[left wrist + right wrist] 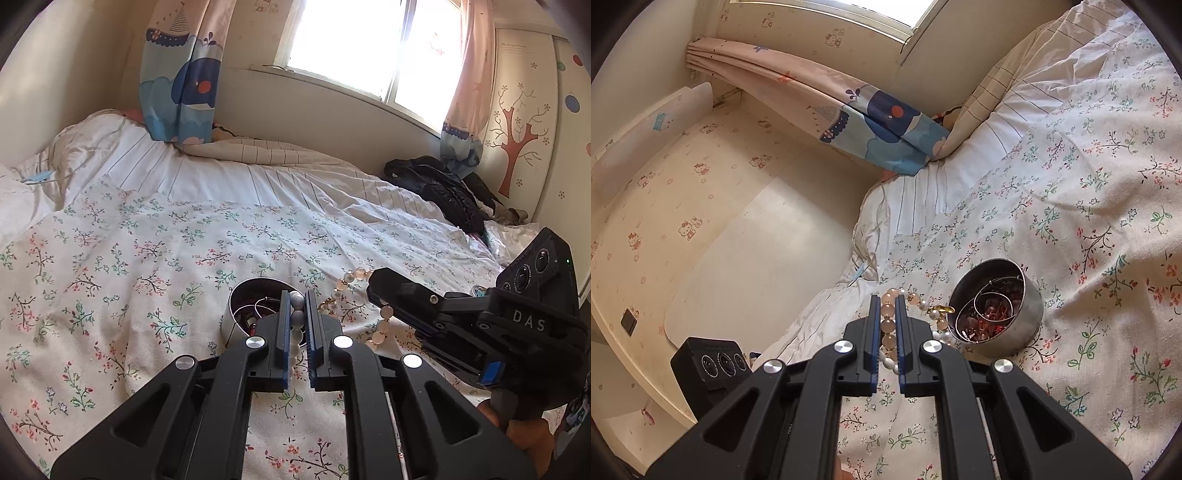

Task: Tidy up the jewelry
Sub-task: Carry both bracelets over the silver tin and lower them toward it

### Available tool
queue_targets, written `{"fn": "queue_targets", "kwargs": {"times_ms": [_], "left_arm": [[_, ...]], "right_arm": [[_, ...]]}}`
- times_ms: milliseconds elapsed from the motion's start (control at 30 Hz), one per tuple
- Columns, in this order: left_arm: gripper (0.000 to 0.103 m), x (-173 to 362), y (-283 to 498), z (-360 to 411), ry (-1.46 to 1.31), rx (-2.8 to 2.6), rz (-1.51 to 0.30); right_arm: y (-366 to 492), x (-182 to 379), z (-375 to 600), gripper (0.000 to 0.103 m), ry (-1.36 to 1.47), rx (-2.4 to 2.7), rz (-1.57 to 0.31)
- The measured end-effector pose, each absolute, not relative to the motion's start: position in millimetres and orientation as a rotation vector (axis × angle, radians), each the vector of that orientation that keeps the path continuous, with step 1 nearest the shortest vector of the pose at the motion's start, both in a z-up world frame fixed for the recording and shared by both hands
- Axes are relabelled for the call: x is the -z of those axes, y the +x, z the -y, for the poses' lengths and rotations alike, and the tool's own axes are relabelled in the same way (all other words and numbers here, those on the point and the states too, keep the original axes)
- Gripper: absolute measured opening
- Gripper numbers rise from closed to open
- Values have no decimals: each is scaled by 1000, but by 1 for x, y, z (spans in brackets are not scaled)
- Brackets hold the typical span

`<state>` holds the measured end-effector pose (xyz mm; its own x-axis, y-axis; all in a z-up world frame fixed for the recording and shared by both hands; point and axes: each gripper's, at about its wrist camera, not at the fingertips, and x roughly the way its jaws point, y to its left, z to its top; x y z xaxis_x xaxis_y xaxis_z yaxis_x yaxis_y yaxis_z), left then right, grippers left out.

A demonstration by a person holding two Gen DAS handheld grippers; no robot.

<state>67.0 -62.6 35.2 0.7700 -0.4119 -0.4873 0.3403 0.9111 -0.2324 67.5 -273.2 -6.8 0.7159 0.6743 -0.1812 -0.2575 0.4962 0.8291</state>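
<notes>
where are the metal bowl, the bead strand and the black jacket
metal bowl (1028,314): right wrist view, on its outer steel wall
bead strand (888,326): right wrist view, on a pink bead between the right gripper's fingers
black jacket (443,192): left wrist view, on the dark fabric heaped at the bed's far corner

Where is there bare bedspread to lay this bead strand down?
Open floral bedspread left of the metal bowl is free. Crowded: the bowl itself, right claw beside it; black jacket by the wardrobe.
</notes>
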Motion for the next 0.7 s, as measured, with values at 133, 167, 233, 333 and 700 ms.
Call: {"fn": "queue_targets", "kwargs": {"times_ms": [133,167,233,333,700], "left_arm": [[7,-35,71,64,-137,408,-561],[7,-35,71,64,-137,408,-561],[7,-34,72,64,-138,408,-561],[7,-33,75,64,-142,406,-563],[7,-30,89,63,-151,401,-569]], "right_arm": [[71,9,274,9,886,-591,-537],[72,9,275,9,888,-589,-539],[74,10,275,9,890,-588,-540],[77,11,275,9,889,-585,-543],[84,14,272,9,879,-575,-558]]}}
